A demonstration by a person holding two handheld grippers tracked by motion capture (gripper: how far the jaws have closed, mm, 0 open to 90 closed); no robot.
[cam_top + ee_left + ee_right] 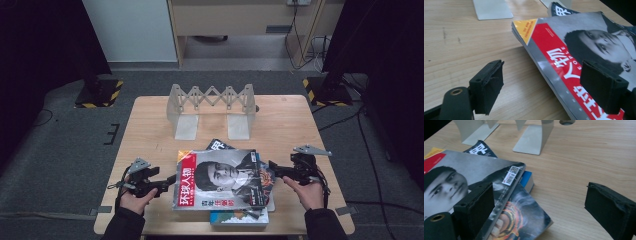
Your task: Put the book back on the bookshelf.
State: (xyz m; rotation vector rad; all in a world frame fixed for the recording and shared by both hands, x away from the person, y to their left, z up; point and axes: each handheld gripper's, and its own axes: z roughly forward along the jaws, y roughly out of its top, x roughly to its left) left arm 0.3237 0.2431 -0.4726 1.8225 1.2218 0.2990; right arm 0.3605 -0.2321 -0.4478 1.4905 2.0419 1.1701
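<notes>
The top magazine (218, 179) lies on a stack at the counter's (150, 130) near edge, long axis left to right. Left claw (171, 179) and right claw (271, 165), both released, straddle its short edges, equally near.

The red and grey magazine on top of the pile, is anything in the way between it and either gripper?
Nothing visible is. The left gripper is open at the magazine's red edge, the right gripper open at the opposite edge. Only bare table lies around them.
</notes>
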